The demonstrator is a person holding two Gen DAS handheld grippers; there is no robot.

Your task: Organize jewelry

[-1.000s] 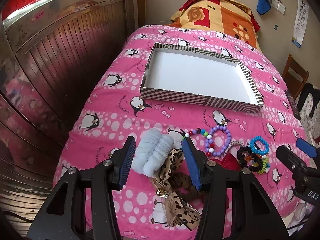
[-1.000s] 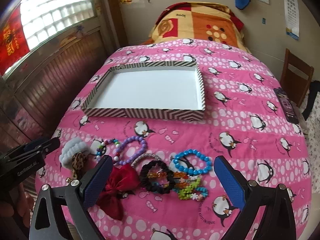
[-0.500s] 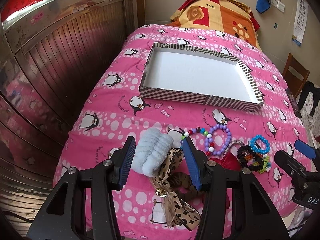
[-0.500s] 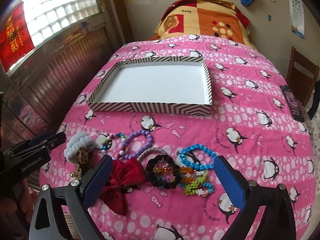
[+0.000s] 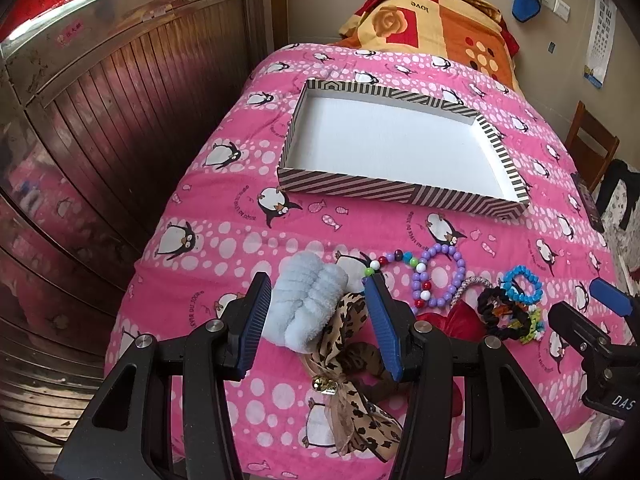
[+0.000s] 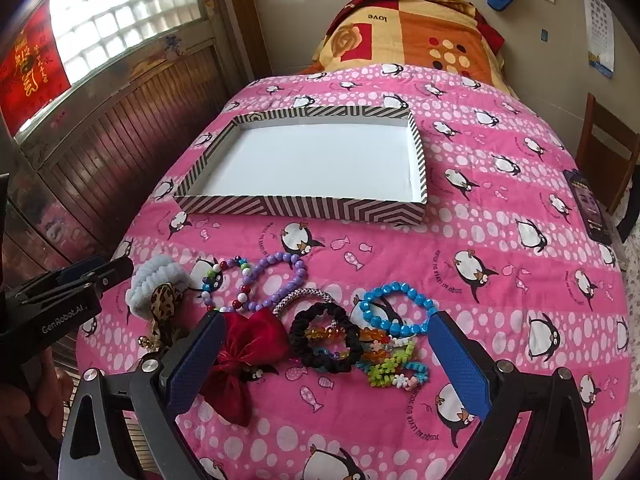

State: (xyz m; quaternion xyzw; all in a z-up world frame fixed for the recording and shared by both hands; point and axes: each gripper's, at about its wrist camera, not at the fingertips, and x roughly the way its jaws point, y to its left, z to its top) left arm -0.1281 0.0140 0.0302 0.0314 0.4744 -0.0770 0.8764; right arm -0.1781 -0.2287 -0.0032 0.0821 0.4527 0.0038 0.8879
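Note:
An empty striped box lid [image 5: 400,190] [image 6: 304,208] lies on the pink penguin bedspread. Near the front edge lie a pale blue fluffy scrunchie [image 5: 308,304] [image 6: 154,280], a leopard bow [image 5: 352,364] [image 6: 162,300], a purple bead bracelet [image 5: 440,276] [image 6: 276,276], a red bow [image 6: 244,352], a black scrunchie [image 6: 326,338], and a blue bead bracelet [image 6: 396,310]. My left gripper [image 5: 318,314] is open, its fingers either side of the blue scrunchie and leopard bow. My right gripper [image 6: 324,360] is open wide around the red bow, black scrunchie and coloured bracelets.
A wooden panelled wall [image 5: 120,120] runs along the bed's left side. An orange patterned blanket [image 6: 408,36] lies at the bed's head. A phone [image 6: 590,208] lies at the right edge, by a wooden chair [image 6: 608,152].
Both grippers have shifted slightly forward over the jewelry; both stay open. Nothing has been picked up.

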